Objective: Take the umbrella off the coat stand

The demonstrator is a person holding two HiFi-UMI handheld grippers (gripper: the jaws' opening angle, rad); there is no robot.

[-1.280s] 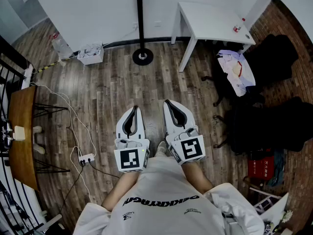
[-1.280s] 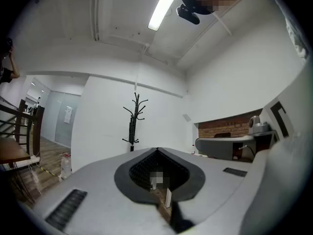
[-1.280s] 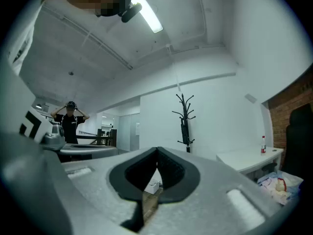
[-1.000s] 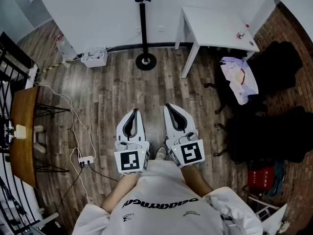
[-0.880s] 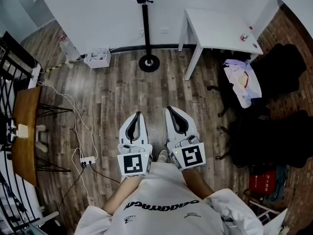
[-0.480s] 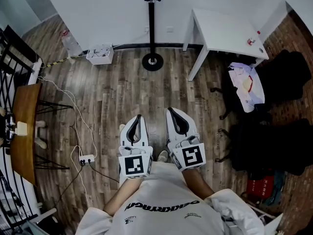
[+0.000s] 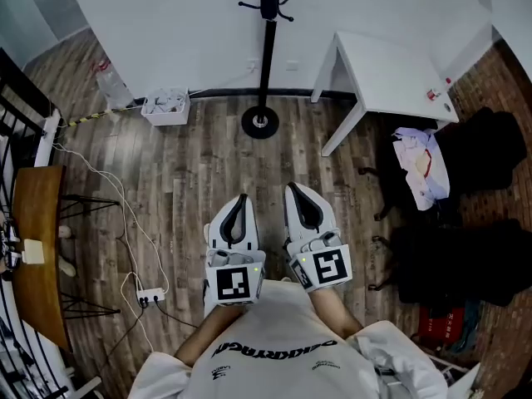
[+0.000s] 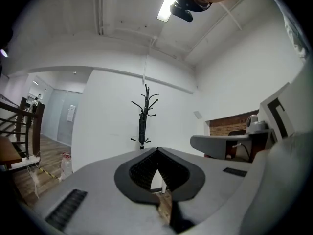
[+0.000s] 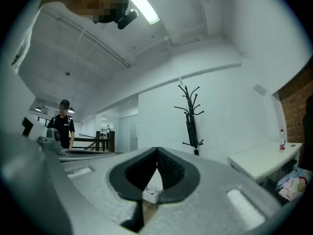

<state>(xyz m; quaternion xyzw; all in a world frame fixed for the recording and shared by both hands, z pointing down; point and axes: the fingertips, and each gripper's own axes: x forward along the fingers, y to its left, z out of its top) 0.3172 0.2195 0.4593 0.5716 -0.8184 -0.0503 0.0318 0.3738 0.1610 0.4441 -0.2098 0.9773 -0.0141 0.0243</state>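
1 umbrella (image 8: pixel 142 129), hung folded on coat stand (image 7: pixel 265 56), well ahead of me. Left gripper (image 7: pixel 242 198), right gripper (image 7: pixel 293 189): both pinched closed, empty. Risk: if I arrive without opening, I knock the stand over.

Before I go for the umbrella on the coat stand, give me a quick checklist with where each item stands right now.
1. The umbrella hangs on the coat stand: ok, dark and folded against it.
2. The left gripper is free: ok, jaws together, nothing between them.
3. The right gripper is free: ok, jaws together, nothing between them.
4. Jaws opened for the grab: not ok, both are shut.
5. The coat stand is within reach: not ok, it stands across the floor by the wall.
6. How the umbrella is hooked on: cannot tell, too small in every view.
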